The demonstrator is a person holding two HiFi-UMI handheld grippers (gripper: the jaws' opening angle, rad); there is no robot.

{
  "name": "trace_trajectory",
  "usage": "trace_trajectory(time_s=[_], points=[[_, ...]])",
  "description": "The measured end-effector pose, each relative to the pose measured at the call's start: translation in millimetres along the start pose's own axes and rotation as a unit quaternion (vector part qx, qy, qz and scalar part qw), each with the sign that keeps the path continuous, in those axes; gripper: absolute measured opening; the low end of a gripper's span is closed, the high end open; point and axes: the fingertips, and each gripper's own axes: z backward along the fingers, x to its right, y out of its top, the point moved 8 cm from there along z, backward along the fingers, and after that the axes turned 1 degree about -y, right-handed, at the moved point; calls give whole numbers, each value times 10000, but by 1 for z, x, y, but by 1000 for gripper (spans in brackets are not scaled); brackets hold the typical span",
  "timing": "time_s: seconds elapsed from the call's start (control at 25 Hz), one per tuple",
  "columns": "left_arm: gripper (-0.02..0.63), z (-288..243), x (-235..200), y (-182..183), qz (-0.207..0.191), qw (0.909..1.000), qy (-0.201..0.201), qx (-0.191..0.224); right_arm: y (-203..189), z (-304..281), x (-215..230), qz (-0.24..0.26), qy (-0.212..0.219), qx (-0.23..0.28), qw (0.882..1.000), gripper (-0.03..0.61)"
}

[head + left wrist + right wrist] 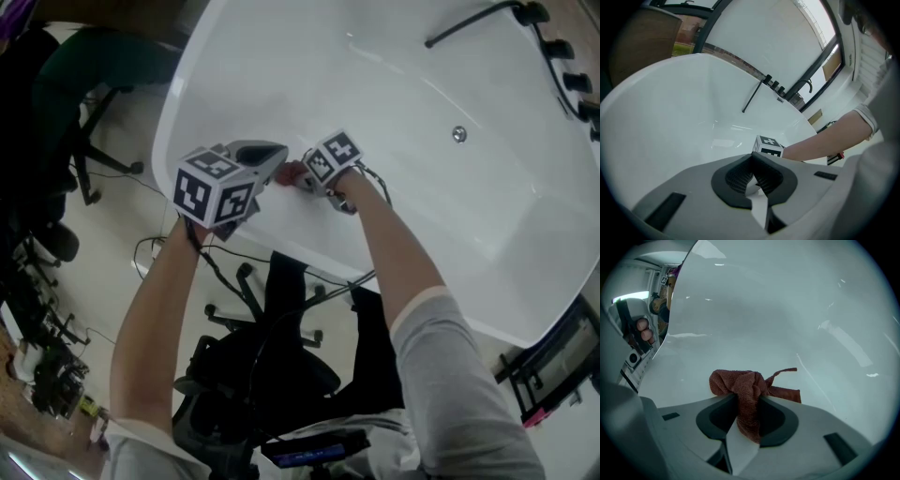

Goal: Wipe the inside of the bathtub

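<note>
A pale floor (141, 234) and a black office chair (272, 370) lie below me, and the white bathtub (422, 197) fills most of my view, with its drain (458, 134) well away from my hands and black taps (567, 66) along the far rim. My right claw (302, 176) reaches over the near rim and is pinching a reddish-brown cloth (745, 387). The cloth bunches between the jaws, spills out in front of them and lies against the tub's smooth inner wall near the rim. In the head view the cloth (289, 172) shows as a small red patch at the claw's tip. My left claw (752, 158) hovers just beside the right one, jaws pressed together with nothing between them, pointing into the tub.
</note>
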Motion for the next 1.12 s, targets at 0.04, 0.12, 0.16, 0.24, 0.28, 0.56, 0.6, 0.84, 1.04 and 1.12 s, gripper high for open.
trace_trajectory(time_s=[0.04, 0.12, 0.16, 0.24, 0.28, 0.56, 0.6, 0.84, 1.04, 1.12], points=[[8, 5, 1, 0, 2, 10000, 27, 11, 0, 2, -5, 14, 6, -9, 10000, 124], [8, 16, 3, -1, 13, 10000, 83, 32, 1, 4, -15, 37, 16, -26, 10000, 124], [8, 21, 5, -1, 30, 9999, 105, 56, 1, 5, -21, 41, 22, -34, 10000, 124], [8, 33, 14, -2, 99, 9998, 138, 141, -3, 13, -34, 54, 33, -32, 10000, 124], [8, 38, 20, -2, 145, 9996, 155, 186, -6, 18, -41, 66, 38, -23, 10000, 124], [8, 65, 44, -18, 410, 9983, 229, 356, -13, 36, -79, 29, 41, 8, 10000, 124], [8, 69, 49, -20, 454, 9979, 229, 391, -13, 39, -85, 26, 40, 19, 10000, 124], [8, 92, 78, -31, 805, 9945, 282, 600, -24, 61, -113, -46, 69, 58, 9999, 124], [8, 109, 99, -48, 1057, 9910, 375, 725, -36, 68, -128, -167, 60, 177, 9997, 126], [8, 118, 109, -51, 1147, 9894, 430, 779, -41, 73, -135, -188, 65, 190, 9996, 126]])
